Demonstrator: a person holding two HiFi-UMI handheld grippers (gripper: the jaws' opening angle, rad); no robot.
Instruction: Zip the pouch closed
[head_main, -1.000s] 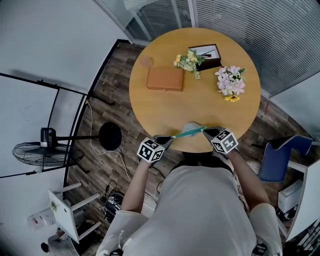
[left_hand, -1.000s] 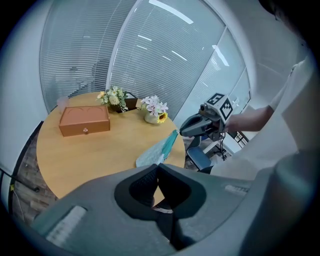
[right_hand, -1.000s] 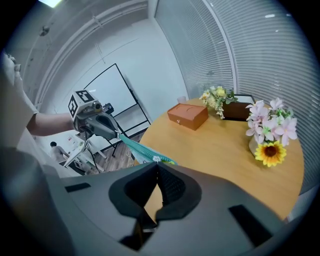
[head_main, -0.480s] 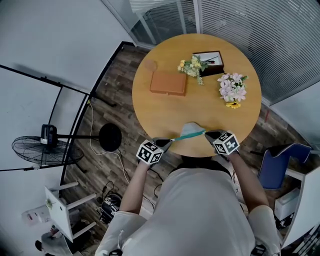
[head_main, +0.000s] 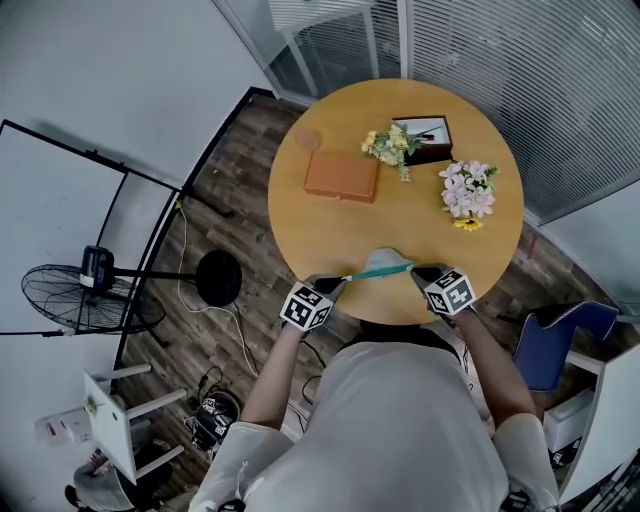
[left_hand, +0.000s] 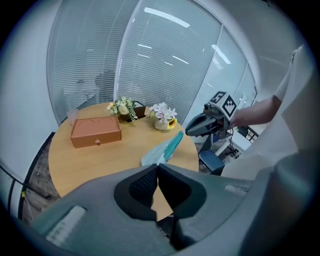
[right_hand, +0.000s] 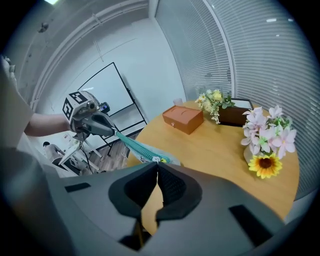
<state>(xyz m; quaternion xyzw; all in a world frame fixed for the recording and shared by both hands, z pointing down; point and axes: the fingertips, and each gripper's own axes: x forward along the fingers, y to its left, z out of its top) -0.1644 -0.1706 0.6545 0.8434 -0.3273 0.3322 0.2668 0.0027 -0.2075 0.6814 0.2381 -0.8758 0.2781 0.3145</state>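
Pinching pouch (head_main: 383, 264), left gripper (head_main: 338, 281), right gripper (head_main: 415, 270), fan (head_main: 85, 305) in head view only

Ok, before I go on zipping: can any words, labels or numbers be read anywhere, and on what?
No text can be read anywhere.
Small dark print on the pouch, by the zipper end: too small to read.
Marks on the white card in the dark box: too blurred to read.
The marker cubes: black-and-white square patterns only, no letters.

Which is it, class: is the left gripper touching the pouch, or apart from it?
Touching. The right gripper view shows the left gripper shut on one end of the pouch, which runs taut straight out of its tip with no gap.
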